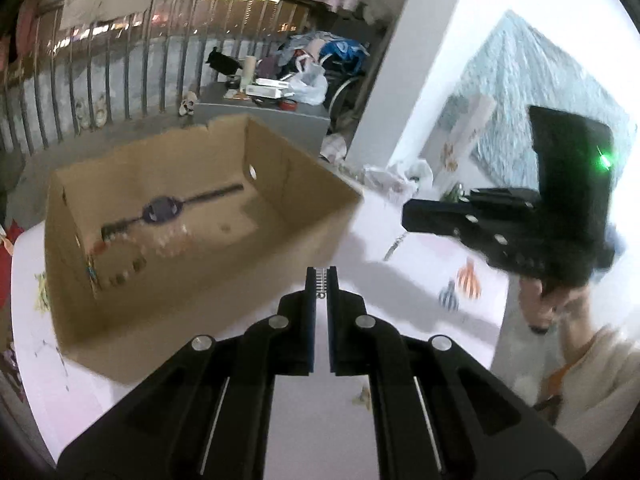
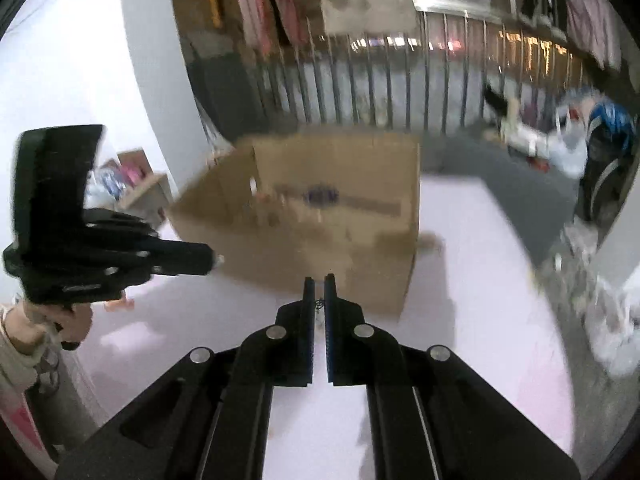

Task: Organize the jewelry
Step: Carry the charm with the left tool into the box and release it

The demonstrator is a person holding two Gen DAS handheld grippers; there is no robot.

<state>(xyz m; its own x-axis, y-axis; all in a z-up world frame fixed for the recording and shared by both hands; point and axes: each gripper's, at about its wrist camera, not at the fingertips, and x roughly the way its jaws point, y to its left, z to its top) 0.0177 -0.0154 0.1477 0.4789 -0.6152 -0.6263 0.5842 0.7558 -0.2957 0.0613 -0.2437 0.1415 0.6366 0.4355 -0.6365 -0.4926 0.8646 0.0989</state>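
Left gripper (image 1: 321,276) pinches my silver chain (image 1: 320,285), short of the box | right gripper (image 2: 319,285) nips a thin dark trinket (image 2: 319,304) | cardboard box (image 1: 304,236) on desk (image 1: 400,280) holds a beaded bracelet (image 1: 120,270) and pale beads (image 1: 174,242).

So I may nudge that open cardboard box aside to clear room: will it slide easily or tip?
The cardboard box looks light: thin walls, and only a few small jewelry pieces inside, so it would probably slide on the smooth white table. It sits low and wide, so tipping seems unlikely. Its walls may flex if pushed near the rim.
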